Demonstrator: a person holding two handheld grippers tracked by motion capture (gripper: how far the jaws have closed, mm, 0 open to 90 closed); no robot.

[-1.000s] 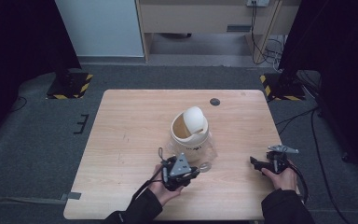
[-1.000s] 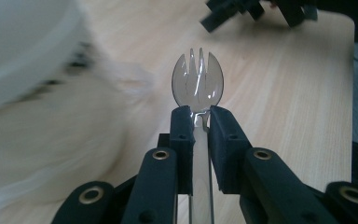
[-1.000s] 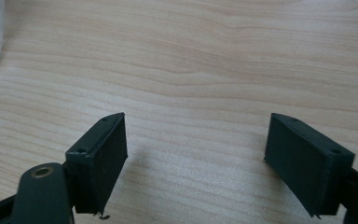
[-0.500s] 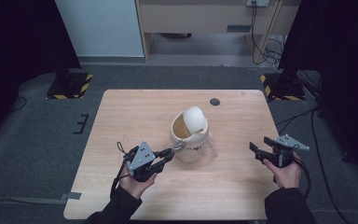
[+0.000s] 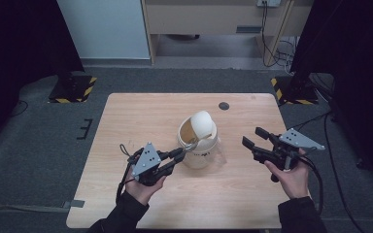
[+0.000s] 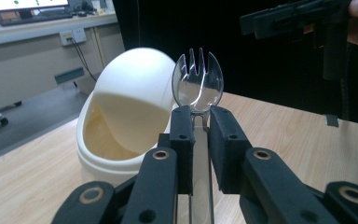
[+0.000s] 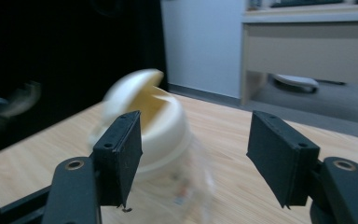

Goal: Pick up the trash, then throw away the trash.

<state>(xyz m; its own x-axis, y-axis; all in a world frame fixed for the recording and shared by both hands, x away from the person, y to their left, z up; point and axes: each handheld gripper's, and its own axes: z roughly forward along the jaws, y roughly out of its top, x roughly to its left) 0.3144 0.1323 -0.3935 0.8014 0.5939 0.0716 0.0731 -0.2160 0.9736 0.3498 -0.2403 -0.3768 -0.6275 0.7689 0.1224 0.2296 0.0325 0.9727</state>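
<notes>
One cream lidded cup point(image 5: 198, 139) stands mid-bench point(image 5: 126, 121). The left tongs point(image 5: 178, 154), just left of it, are clenched on one clear plastic spork point(image 6: 197, 86). The right tongs point(image 5: 253, 137) hover released at right.

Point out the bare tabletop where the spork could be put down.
Free: the table left of the cream container, and the strip behind it up to the dark disc. Crowded: the near edge, with the left gripper holding the spork and the right gripper.

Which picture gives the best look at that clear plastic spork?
The left gripper view: the clear plastic spork stands sharp and close, clamped in the left gripper. The high view shows it as a faint glint beside the cream lidded container.
</notes>
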